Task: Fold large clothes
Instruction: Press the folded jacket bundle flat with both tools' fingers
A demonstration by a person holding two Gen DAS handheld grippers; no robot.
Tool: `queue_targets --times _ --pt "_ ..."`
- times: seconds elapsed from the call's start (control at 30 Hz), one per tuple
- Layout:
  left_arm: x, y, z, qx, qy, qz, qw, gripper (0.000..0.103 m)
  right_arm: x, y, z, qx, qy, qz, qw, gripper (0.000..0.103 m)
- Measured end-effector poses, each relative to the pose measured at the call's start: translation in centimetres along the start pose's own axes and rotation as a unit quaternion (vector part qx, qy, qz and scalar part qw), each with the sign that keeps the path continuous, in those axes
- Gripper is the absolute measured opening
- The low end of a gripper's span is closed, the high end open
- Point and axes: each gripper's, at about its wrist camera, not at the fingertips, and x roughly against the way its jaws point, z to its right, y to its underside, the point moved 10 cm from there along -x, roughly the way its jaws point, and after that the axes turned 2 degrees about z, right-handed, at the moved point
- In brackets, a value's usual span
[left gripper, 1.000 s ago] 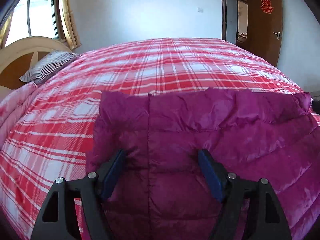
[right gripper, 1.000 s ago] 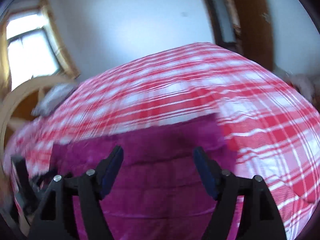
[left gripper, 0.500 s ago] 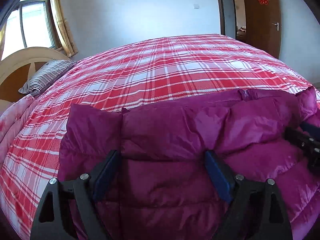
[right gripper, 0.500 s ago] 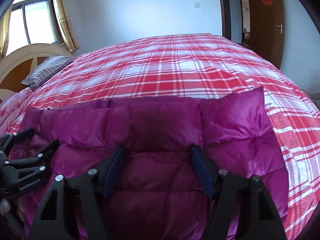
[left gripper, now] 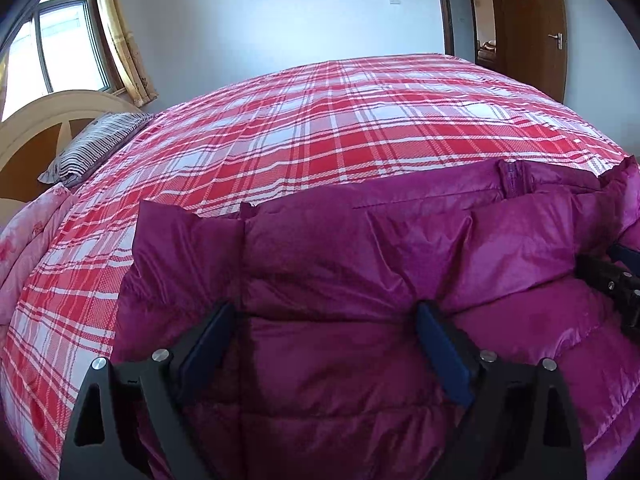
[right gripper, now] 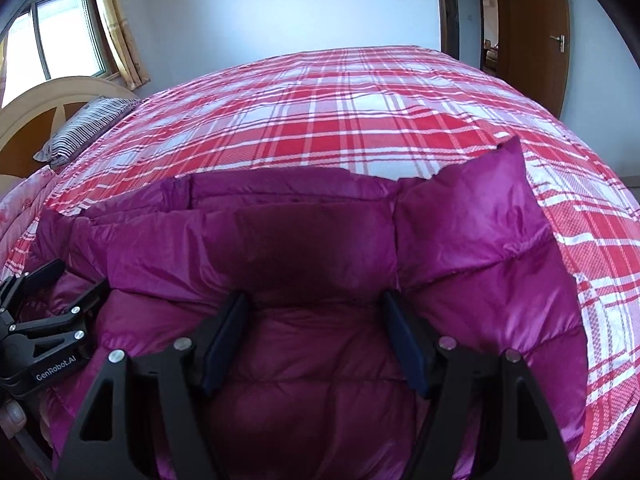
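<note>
A magenta down jacket (left gripper: 360, 248) lies on the red plaid bed cover (left gripper: 340, 128), its far edge a puffy fold with a zipper end showing. My left gripper (left gripper: 325, 308) rests low on its left part. The jaws are opening, with padded fabric bulging between the fingers but not pinched. My right gripper (right gripper: 315, 297) sits on the jacket (right gripper: 460, 240) toward its right end, jaws wide apart over a quilted panel. Each gripper shows at the edge of the other's view: the right gripper (left gripper: 608, 268), the left gripper (right gripper: 68, 280).
A striped pillow (left gripper: 96, 148) and a curved wooden headboard (left gripper: 40, 116) stand at the far left, with a pink quilt (left gripper: 24, 248) below them. A window is beyond, and a brown door (left gripper: 528, 32) stands at the back right. A thumb (right gripper: 12, 414) shows at the left edge.
Both grippers have sunk onto the jacket, whose folded edge now lies flat on the bed. The left jaws have spread wider. The right gripper has come into the left wrist view.
</note>
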Motion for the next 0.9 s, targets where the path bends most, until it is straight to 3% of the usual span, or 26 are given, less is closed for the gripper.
queue_targets --times 0.13,0.9 --pt "-0.2 0.2 0.0 0.0 -0.004 -0.004 1.0 0.096 -0.2 0.0 0.3 -0.016 -0.013 -0.006 1.0 0.072" --pt "-1.2 0.2 -0.2 0.001 -0.022 -0.023 0.9995 0.102 -1.4 -0.1 0.2 -0.001 0.013 -0.023 1.0 0.078"
